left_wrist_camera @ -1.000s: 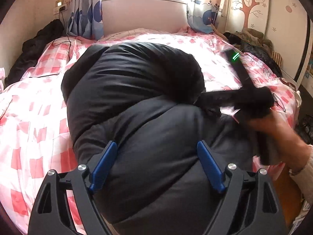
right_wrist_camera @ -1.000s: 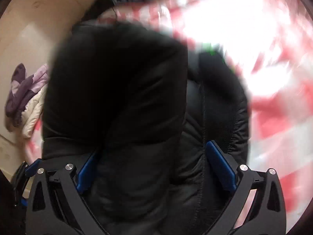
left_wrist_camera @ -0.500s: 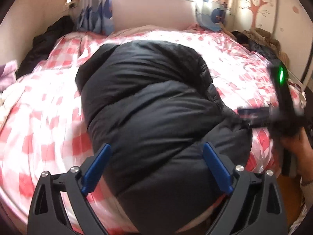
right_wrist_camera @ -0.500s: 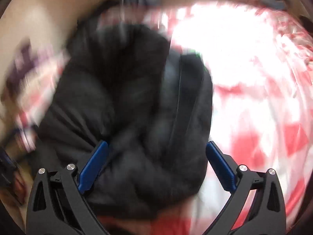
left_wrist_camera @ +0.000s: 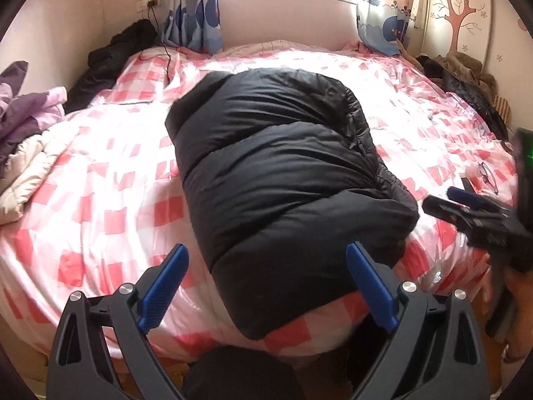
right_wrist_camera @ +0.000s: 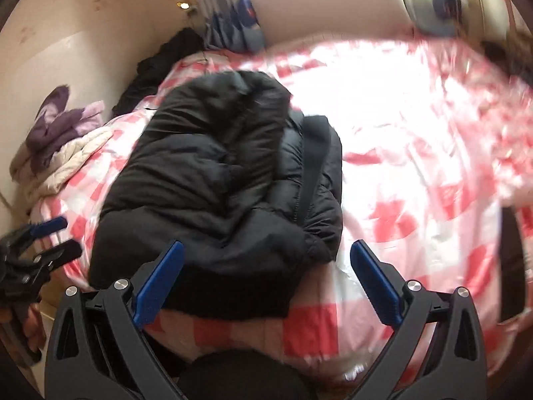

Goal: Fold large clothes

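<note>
A black puffer jacket lies folded into a thick bundle on the pink checked bed; it also shows in the right wrist view. My left gripper is open and empty, held above the bundle's near end. My right gripper is open and empty, off the bundle's near right corner. The right gripper also shows at the right edge of the left wrist view, and the left gripper at the left edge of the right wrist view.
The bed has a pink and white checked cover. A purple and cream quilt lies at its left edge, dark clothes at the far left corner, more clothes at the right. Glasses lie on the cover.
Both grippers have pulled back from the jacket toward the foot of the bed and stayed open. The right gripper has swung away to the bundle's right side.
</note>
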The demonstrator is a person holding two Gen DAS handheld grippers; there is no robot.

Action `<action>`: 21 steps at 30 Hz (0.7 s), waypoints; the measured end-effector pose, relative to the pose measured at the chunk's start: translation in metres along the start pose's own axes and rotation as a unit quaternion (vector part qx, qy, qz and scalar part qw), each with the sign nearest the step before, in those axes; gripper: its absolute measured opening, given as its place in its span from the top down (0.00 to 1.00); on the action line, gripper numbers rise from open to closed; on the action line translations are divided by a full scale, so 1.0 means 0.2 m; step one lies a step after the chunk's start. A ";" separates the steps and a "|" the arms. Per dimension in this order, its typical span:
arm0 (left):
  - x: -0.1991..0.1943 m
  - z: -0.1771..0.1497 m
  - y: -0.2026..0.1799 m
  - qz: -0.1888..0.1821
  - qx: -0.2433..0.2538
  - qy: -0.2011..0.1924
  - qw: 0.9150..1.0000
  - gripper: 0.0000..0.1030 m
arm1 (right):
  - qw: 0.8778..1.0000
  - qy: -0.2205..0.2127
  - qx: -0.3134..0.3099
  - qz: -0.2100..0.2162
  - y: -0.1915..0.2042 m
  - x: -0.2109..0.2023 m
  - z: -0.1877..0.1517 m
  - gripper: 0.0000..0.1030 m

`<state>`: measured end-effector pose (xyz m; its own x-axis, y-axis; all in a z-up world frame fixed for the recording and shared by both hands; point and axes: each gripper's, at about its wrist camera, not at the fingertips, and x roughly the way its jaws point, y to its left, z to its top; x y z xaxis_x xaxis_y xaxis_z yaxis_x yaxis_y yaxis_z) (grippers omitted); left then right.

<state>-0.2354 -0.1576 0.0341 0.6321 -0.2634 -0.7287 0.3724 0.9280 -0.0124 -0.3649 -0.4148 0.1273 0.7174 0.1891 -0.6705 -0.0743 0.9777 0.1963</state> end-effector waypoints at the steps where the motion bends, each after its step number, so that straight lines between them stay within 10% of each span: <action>1: -0.02 -0.01 -0.01 0.000 -0.003 -0.002 1.000 0.11 | 1.000 0.000 -0.012 -0.008 0.09 0.00 -0.03 0.06; 16: -0.22 -0.07 -0.09 0.027 -0.052 -0.020 0.998 0.07 | 0.993 0.061 -0.052 -0.085 0.37 0.32 -0.10 0.06; 21: -0.20 -0.09 -0.05 0.042 -0.072 -0.002 0.997 0.07 | 0.996 0.082 -0.039 -0.023 0.37 0.32 -0.10 0.06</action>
<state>-0.2780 -0.1515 0.0512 0.6593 -0.1843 -0.7290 0.2179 0.9747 -0.0494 -0.3396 -0.3279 0.0849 0.5993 0.1499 -0.7864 -0.1017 0.9886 0.1109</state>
